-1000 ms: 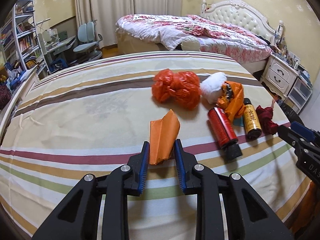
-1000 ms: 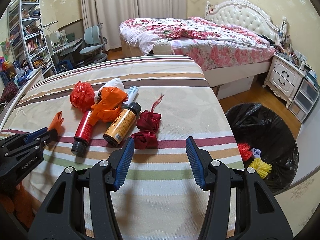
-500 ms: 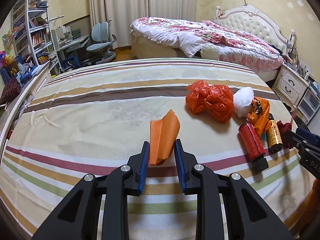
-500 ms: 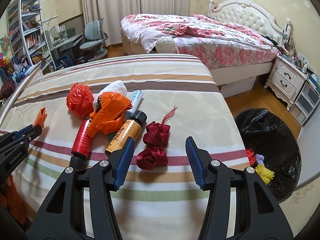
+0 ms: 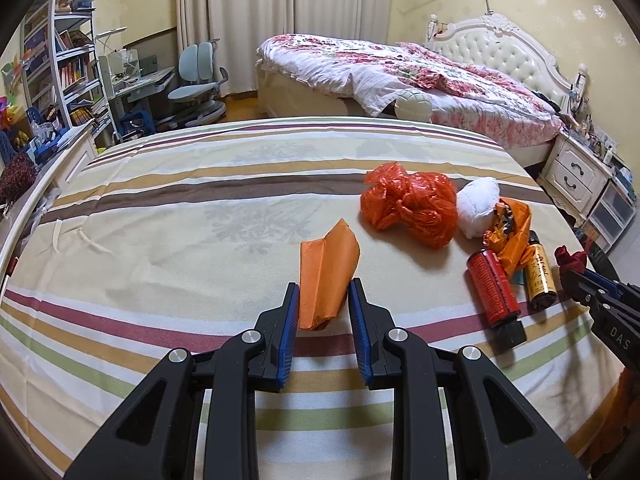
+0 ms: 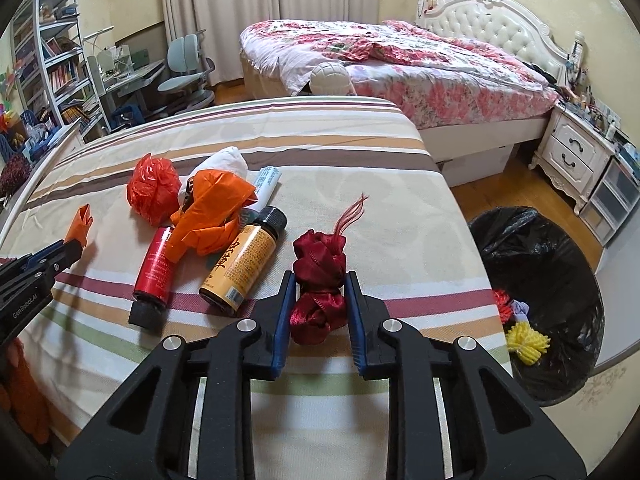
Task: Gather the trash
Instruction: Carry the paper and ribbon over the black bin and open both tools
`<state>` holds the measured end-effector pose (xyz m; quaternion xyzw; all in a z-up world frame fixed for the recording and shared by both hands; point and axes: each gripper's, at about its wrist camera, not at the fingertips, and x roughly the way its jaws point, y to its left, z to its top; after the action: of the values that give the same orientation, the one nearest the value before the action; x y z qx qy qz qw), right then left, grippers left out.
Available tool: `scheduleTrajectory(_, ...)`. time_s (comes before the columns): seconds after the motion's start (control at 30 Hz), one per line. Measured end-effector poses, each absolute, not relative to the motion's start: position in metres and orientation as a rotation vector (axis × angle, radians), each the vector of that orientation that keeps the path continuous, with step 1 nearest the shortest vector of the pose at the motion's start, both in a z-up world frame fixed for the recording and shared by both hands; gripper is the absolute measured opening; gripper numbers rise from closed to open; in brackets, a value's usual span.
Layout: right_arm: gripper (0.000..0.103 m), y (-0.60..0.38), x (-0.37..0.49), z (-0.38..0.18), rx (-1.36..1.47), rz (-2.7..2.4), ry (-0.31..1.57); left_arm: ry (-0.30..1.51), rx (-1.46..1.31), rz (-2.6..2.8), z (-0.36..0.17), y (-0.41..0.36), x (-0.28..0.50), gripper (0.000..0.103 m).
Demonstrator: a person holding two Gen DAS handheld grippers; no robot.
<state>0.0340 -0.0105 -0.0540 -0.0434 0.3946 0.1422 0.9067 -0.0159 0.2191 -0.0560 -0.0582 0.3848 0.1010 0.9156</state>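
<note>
My left gripper (image 5: 324,292) is shut on a folded orange paper (image 5: 326,268) and holds it just above the striped bedspread (image 5: 160,240). My right gripper (image 6: 320,284) has its jaws closing, and both pads press on a dark red ribbon bundle (image 6: 318,256) that lies on the bedspread. In the right wrist view the left gripper (image 6: 70,248) shows at the left edge with the orange paper (image 6: 80,224) in it. The left wrist view shows the right gripper (image 5: 572,278) at the right edge, on the ribbon (image 5: 570,256).
A red plastic bag (image 6: 154,192), white wad (image 5: 478,204), orange wrapper (image 6: 212,208), red can (image 6: 156,264), yellow bottle (image 6: 244,264) and tube (image 6: 266,184) lie together. A black-lined trash bin (image 6: 540,264) stands on the floor right of the bed edge.
The right gripper's jaws went from wide open, either side of the red ribbon, to closed against it. The left gripper kept its hold on the orange paper.
</note>
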Motion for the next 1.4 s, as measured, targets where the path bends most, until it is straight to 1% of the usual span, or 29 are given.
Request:
scheduleTrajectory(0.23, 0.024, -0.031, 0.023, -0.040, -0.064, 0.261, 0.768, 0.754, -0.121, 0.163, -0.042, 0.198, -0.019, 0.026)
scheduleTrajectory(0.43, 0.024, -0.063, 0.016, -0.028, -0.038, 0.209, 0.726, 0.710, -0.103, 0.089, -0.027, 0.164, -0.018, 0.026)
scheduleTrajectory(0.77, 0.024, -0.136, 0.018, -0.018, -0.010, 0.054, 0.675, 0.663, -0.040, -0.087, -0.013, 0.079, 0.005, 0.026)
scheduleTrajectory(1.07, 0.024, -0.190, 0.032, -0.022, 0.028, -0.033, 0.671, 0.662, 0.021, -0.211, -0.017, 0.005, 0.033, 0.026)
scheduleTrajectory(1.4, 0.024, -0.218, 0.053, -0.034, 0.053, -0.059, 0.674, 0.694, 0.097, -0.260, -0.033, -0.048, 0.068, 0.026)
